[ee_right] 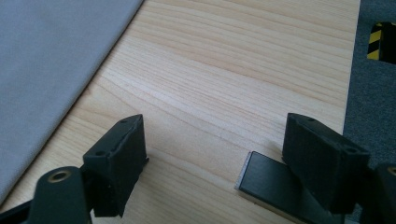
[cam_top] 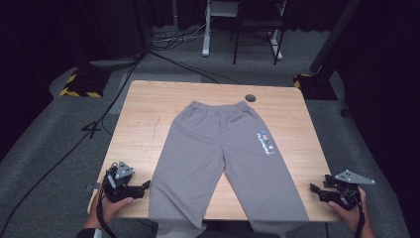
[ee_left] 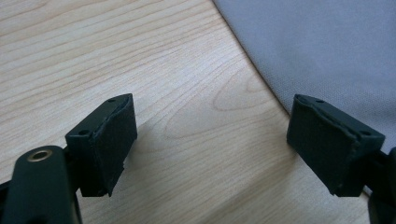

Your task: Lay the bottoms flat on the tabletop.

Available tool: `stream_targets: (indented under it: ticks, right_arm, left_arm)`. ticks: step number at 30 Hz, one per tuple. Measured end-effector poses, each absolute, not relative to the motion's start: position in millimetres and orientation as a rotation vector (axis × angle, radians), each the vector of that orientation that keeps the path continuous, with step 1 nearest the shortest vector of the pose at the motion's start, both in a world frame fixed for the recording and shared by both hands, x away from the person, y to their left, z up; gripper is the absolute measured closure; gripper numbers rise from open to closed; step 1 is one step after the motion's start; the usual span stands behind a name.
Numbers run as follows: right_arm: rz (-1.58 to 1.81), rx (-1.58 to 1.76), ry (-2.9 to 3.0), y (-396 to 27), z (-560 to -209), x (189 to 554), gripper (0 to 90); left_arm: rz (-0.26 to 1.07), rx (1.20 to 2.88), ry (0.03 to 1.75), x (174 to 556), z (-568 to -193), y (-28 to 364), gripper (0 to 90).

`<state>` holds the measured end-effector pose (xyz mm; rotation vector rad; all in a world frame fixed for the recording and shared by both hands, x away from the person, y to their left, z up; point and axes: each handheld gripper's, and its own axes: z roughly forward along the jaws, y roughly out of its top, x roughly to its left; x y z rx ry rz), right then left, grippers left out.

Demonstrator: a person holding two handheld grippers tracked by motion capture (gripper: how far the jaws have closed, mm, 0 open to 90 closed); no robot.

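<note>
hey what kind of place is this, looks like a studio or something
Likely a recording lab or studio: a bare wooden table with grey trousers laid flat, dark curtained surroundings, cables across grey carpet, and hazard-striped stand bases.

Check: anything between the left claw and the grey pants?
Nothing: bare wood of the table separates the left claw from the grey pants, per the left gripper view.

From the high view I lose both leg ends of the grey trousers [cam_top: 225, 158] over the near edge of the tabletop [cam_top: 143, 124], between my two grippers, and the picture's bottom edge cuts them. The printed logo [cam_top: 266, 142] on the leg nearer my right gripper [cam_top: 317, 191] is too small to read. In the right gripper view, a dark flat plate [ee_right: 266, 179] lies partly hidden behind one jaw; I cannot tell what it is.
</note>
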<state>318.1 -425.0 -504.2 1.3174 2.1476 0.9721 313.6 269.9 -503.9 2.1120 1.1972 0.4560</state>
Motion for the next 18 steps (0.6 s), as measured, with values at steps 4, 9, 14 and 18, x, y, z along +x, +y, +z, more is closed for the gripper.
stream_targets:
  ticks: [4,9,14,18]
  right_arm:
    - [0.972,1.318,2.147,-424.9,-504.2,318.1,21.4]
    - [0.972,1.317,2.147,-425.0,-504.2,318.0,21.4]
    - [0.973,1.316,2.147,-425.0,-504.2,318.0,21.4]
    - [0.973,1.316,2.148,-425.0,-504.2,318.0,21.4]
  left_arm:
    - [0.456,2.112,1.197,313.7,-503.9,270.0,16.2]
    - [0.456,2.112,1.197,313.7,-503.9,270.0,16.2]
    - [0.459,2.11,1.199,313.9,-504.0,269.9,16.3]
    - [0.459,2.108,1.2,313.9,-504.1,269.9,16.3]
